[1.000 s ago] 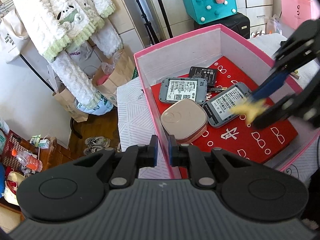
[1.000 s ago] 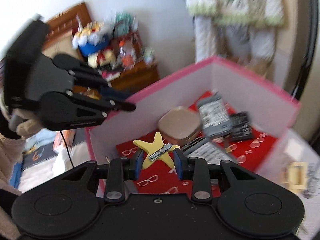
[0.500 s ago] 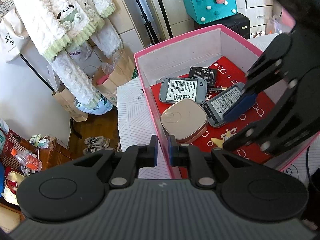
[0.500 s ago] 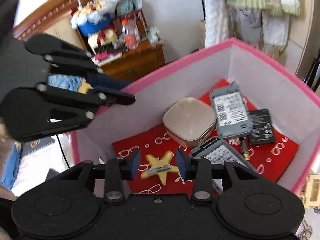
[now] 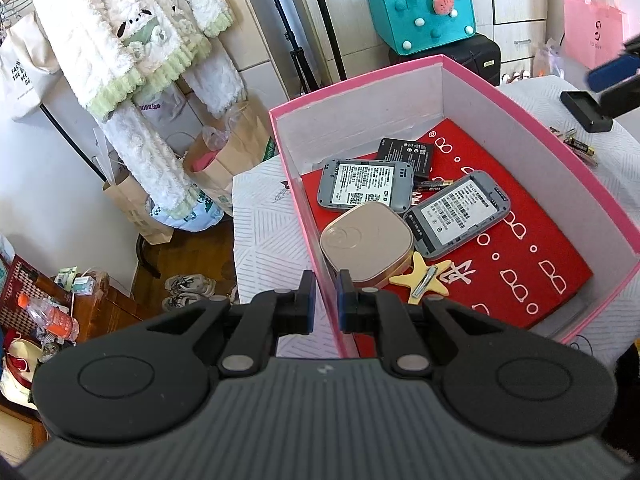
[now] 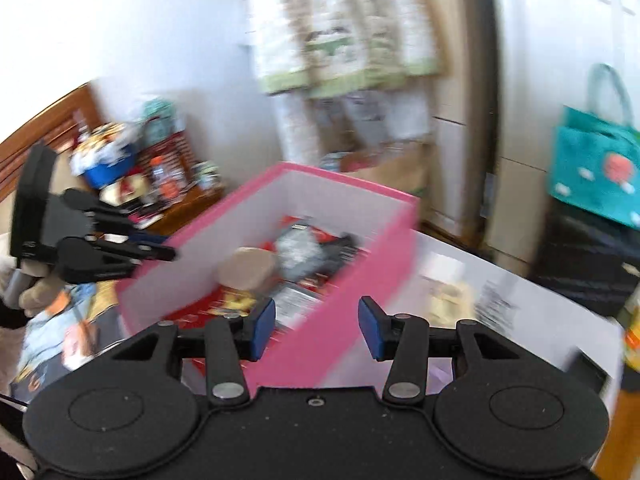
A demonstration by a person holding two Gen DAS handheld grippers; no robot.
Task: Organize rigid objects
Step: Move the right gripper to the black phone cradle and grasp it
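Indoors, your left gripper (image 5: 325, 294) stays clamped on the near wall of the pink box (image 5: 536, 128), which sits on a white patterned tablecloth (image 5: 264, 236) at frame centre. Your right gripper (image 6: 317, 326), jaws just opening and empty, leaves the yellow star clip (image 5: 422, 280) beside the box's beige case (image 5: 366, 240), with fleece robes (image 5: 132, 40) upper left.

My black left claw (image 5: 325, 294), its pads blue, sits at a pink box (image 5: 532, 120) with white inner walls. Its red liner (image 5: 532, 248) carries white eyeglass outlines. Inside: a yellow star (image 5: 420, 276) with a silver clip, a beige case (image 5: 366, 240), two grey devices (image 5: 458, 214) with white labels. The bench (image 5: 264, 240) cover is white, grey-striped.
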